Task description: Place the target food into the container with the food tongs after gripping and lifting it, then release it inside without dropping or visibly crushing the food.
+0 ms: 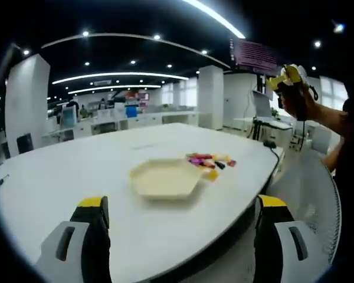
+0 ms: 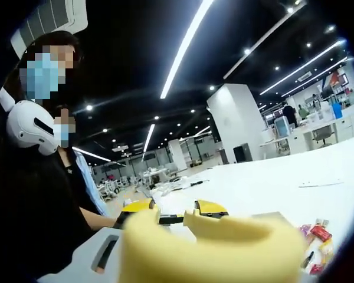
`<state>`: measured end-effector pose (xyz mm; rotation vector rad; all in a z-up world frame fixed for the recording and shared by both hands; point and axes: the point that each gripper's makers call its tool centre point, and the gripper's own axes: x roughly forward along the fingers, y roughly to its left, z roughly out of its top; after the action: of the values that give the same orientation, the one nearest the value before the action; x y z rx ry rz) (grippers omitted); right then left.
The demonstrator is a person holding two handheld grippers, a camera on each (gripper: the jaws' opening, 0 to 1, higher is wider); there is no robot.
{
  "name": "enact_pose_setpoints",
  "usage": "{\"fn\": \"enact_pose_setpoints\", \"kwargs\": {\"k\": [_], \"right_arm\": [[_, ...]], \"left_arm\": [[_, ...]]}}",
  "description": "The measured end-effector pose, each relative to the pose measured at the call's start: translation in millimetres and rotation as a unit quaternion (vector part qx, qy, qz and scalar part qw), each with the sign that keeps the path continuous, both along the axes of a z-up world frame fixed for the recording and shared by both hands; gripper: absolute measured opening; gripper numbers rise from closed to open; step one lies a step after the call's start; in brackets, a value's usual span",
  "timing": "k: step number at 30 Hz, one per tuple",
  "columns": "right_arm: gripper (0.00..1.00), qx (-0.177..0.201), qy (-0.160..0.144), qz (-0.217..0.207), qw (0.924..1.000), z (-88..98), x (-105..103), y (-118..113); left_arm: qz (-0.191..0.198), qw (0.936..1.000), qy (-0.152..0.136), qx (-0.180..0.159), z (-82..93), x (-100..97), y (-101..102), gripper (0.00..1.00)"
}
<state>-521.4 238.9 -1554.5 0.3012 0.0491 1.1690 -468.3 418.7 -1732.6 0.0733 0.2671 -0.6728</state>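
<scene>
Multicoloured small food pieces (image 1: pixel 210 161) lay in a loose cluster on the white oval table (image 1: pixel 76 177), just beside the far right edge of the shallow cream hexagonal tray (image 1: pixel 165 178); the tray served as the container and held nothing visible. In the right gripper view the same pieces (image 2: pixel 316 236) sat at the lower right, partly hidden behind the pale yellow food tongs (image 2: pixel 224 247), which loomed blurred and close to the lens; whether the right gripper (image 1: pixel 290 79) was clamped on them could not be told. The left gripper (image 1: pixel 183 230) hung short of the table's near edge with its jaws spread wide and nothing between them. As a judgement, the approach was not yet begun: the tongs should be lowered over a single piece; closed gently; lifted level; opened low over the tray.
</scene>
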Motion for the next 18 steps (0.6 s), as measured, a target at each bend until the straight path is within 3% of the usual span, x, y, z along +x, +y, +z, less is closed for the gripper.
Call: {"fn": "enact_pose_setpoints", "kwargs": {"k": [6,10,12,14,18], "right_arm": [[0.26,-0.018,0.007,-0.011,0.9998,-6.8,-1,-2],[0.27,-0.027,0.007,-0.020,0.9994,-9.4,0,-5],[0.27,-0.029,0.010,-0.023,0.9993,-10.9,2,-7],[0.27,-0.037,0.010,-0.031,0.9988,-14.1,5,-10],[0.27,-0.051,0.013,-0.041,0.9978,-20.5,11,-15]], "left_arm": [[0.003,0.9998,0.005,0.021,-17.1,1.0,-5,0.99],[0.005,0.9994,-0.019,0.028,-15.0,3.9,-1,0.99],[0.005,0.9997,-0.001,0.026,-18.5,2.9,0,0.98],[0.000,0.9995,-0.015,0.026,-15.4,2.1,-2,0.98],[0.002,0.9997,-0.012,0.022,-16.0,2.4,-1,0.98]]}}
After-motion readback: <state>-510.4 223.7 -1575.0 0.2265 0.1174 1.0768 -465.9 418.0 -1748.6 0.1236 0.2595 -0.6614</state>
